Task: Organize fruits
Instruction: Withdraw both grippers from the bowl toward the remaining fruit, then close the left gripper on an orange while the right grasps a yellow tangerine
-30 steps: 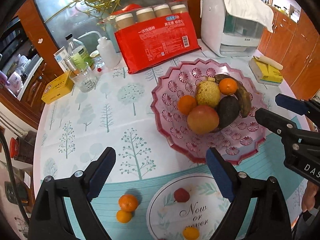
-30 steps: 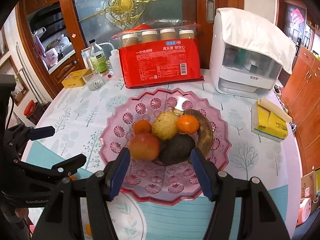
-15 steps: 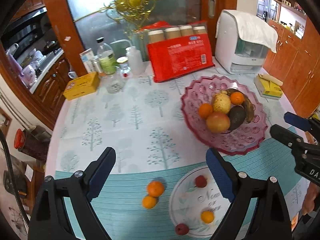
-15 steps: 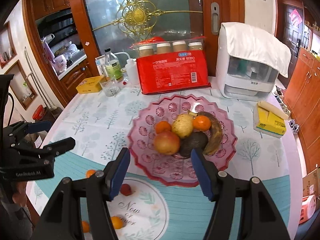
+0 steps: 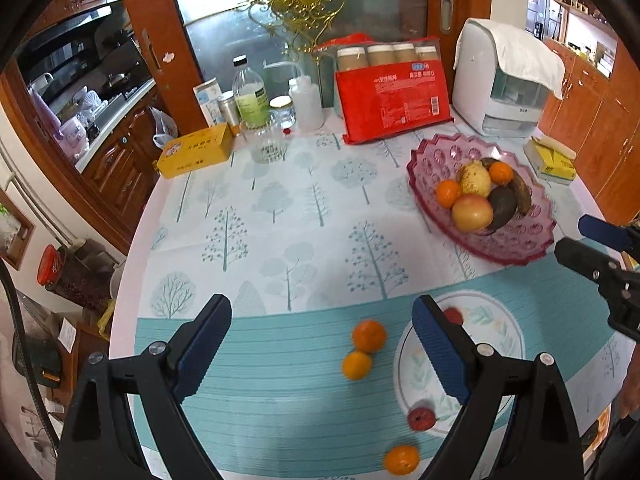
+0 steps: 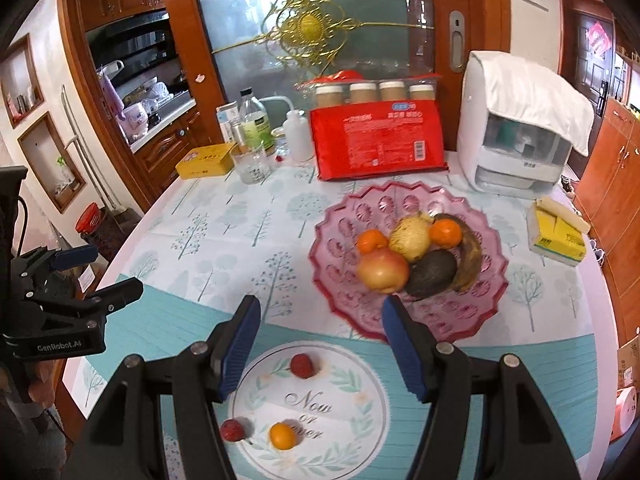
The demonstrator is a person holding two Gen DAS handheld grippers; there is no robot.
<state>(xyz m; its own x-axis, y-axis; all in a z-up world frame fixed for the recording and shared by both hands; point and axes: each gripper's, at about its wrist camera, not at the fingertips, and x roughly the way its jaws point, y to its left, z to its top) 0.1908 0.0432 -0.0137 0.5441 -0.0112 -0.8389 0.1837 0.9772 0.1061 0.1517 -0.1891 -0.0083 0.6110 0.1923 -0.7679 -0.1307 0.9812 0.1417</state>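
a: left claw (image 5: 320,344) first?
b: jaws wide apart, holding nothing, above the near counter (image 5: 280,240). two oranges (image 5: 369,335) touching each other just ahead of it on the teal stripes.
a: other loose fruit?
b: in the right view, red fruit (image 6: 302,365) at the top of the printed circle, another red one (image 6: 232,430) at its lower left edge, small orange (image 6: 283,435) beside that, inside the circle.
a: bowl?
b: pink bowl (image 6: 472,320) on the right side of the counter. holds an apple (image 6: 383,271), avocado (image 6: 432,273), banana (image 6: 468,258), a pale yellow fruit (image 6: 410,233) and two oranges.
a: right claw (image 6: 320,346)?
b: jaws apart too, empty, above the gap between circle and bowl. not touching anything.
a: back of the counter, left to right?
b: yellow box (image 6: 205,162), glass (image 6: 250,162), bottle (image 6: 256,126), red pack (image 6: 378,146), white appliance (image 6: 520,128) with a cloth on it. yellow tissue pack (image 6: 556,236) right of the bowl.
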